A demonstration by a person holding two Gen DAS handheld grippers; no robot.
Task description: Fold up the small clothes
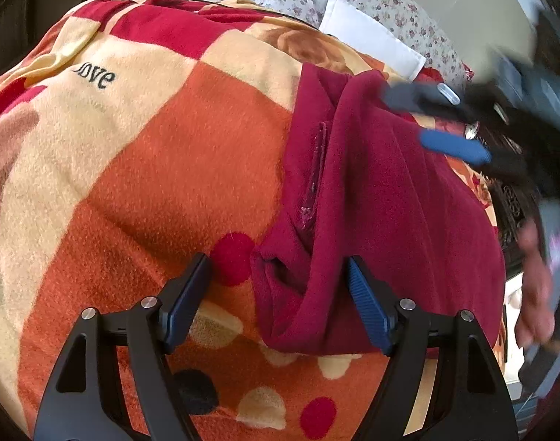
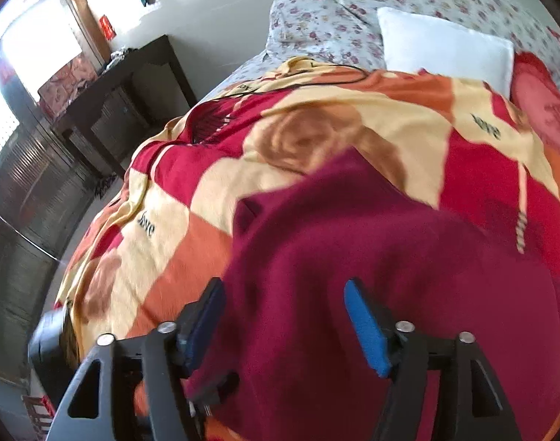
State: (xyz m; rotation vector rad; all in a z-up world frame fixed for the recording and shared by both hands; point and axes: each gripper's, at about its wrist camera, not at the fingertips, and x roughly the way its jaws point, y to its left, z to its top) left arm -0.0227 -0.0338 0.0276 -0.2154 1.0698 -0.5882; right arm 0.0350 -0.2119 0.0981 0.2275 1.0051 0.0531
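Observation:
A dark red garment lies bunched on the patterned blanket. My left gripper is open, its jaws wide apart over the garment's near folded edge. The right gripper shows blurred at the garment's far right edge, its blue pads apart. In the right wrist view the garment fills the foreground, and my right gripper hangs open just above it. Nothing is held in either gripper.
A white pillow and floral bedding lie at the head of the bed. A dark wooden desk stands left of the bed. A black cable crosses the blanket's far edge.

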